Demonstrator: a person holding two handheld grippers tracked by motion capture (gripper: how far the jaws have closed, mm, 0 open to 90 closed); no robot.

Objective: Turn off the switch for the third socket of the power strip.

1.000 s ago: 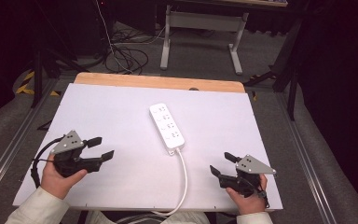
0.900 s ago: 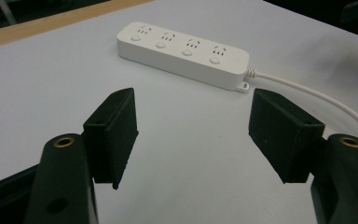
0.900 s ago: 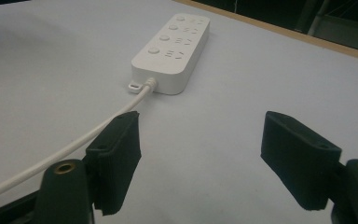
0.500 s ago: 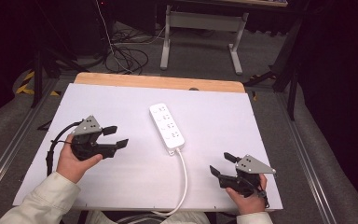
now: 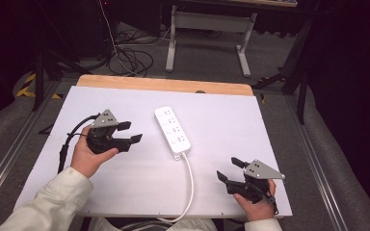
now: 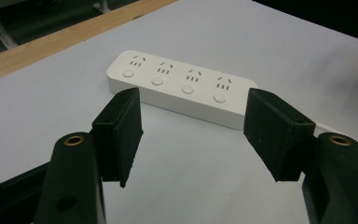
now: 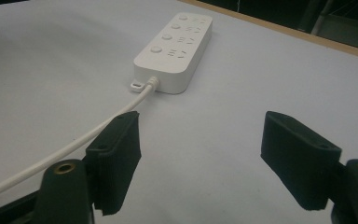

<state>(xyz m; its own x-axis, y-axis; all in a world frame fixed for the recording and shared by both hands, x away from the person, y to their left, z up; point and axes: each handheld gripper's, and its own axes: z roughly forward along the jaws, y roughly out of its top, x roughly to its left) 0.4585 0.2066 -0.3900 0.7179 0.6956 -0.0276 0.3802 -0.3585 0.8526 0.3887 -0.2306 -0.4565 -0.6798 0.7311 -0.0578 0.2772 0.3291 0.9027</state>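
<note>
Nearing power strip (image 5: 172,132), left claw (image 5: 130,132) advanced, spread, right claw (image 5: 230,169) unmoved

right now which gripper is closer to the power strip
The left gripper, jaws open just beside the power strip; the right gripper sits farther back by the table's near edge.

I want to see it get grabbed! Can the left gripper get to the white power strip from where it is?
Probably yes. The left gripper is open and faces the power strip, with bare table between them.
</note>
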